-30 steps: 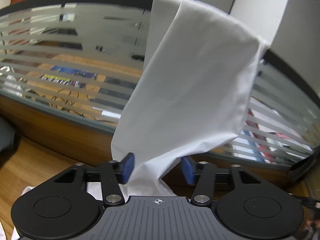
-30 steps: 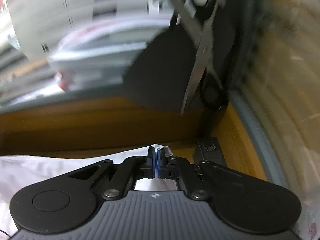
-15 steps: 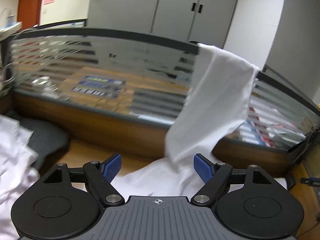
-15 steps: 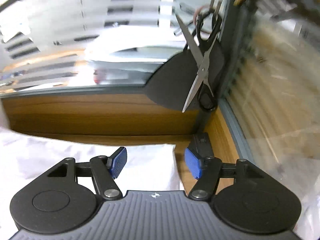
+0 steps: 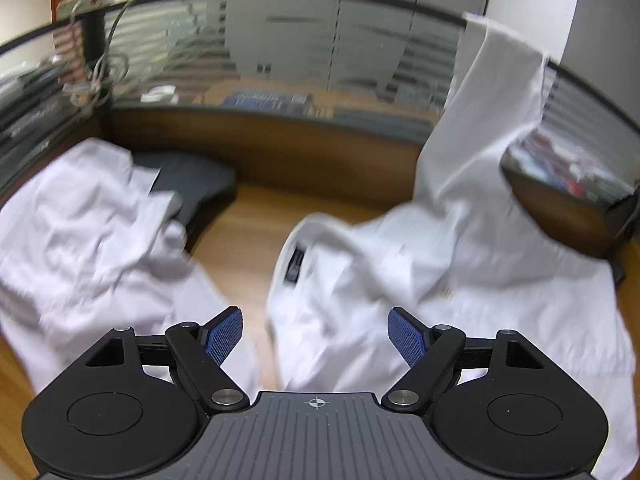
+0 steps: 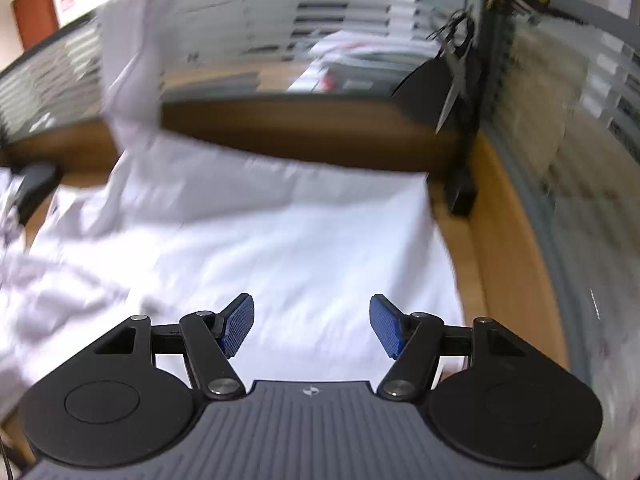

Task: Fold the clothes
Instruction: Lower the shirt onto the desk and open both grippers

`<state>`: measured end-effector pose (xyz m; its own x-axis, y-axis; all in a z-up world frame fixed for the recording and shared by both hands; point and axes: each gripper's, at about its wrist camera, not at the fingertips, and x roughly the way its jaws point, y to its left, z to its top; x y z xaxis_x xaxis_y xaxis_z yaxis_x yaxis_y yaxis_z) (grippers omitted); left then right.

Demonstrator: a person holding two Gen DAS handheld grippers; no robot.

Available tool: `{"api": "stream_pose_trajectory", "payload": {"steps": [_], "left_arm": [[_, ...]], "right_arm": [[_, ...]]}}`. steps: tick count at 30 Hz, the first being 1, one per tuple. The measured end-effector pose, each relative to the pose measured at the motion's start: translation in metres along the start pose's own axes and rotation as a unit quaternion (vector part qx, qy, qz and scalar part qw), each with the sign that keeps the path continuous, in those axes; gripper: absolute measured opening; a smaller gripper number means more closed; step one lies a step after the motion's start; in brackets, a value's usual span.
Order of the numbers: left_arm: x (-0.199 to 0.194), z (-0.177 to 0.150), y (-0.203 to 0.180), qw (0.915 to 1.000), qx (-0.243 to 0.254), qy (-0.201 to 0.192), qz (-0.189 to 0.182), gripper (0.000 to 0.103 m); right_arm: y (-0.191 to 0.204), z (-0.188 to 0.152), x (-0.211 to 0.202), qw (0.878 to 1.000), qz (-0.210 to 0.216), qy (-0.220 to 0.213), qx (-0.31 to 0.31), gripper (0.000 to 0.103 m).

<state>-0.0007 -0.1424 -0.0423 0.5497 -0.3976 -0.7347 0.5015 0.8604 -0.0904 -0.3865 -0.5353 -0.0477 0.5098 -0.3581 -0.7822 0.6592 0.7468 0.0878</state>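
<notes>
Even indoor light, no hard shadows. Both fisheye views bend at the edges; motion blur smears the white shirt and glass partition.

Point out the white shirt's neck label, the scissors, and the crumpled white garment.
neck label [image 5: 294,266], left wrist view, middle of the dark tag
scissors [image 6: 454,84], right wrist view, on the blades
crumpled white garment [image 5: 80,232], left wrist view, middle of the heap

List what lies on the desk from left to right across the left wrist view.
Crumpled white garment → dark grey pad → bare wooden desk → white shirt with neck label, one part draped up over the partition.
</notes>
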Motion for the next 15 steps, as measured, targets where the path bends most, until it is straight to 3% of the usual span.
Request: {"api": "stream_pose_trajectory", "payload": {"steps": [10,15], "left_arm": [[0.009,-0.083,0.036,0.9962,0.015,0.082,0.022,0.08],[0.007,-0.097,0.041,0.9967,0.03,0.069,0.03,0.076]], "right_arm": [[0.058,-0.099,-0.032,0.998,0.014,0.055,-0.007,0.07],[0.074,-0.121,-0.039,0.997,0.01,0.076,-0.019,0.07]]}}
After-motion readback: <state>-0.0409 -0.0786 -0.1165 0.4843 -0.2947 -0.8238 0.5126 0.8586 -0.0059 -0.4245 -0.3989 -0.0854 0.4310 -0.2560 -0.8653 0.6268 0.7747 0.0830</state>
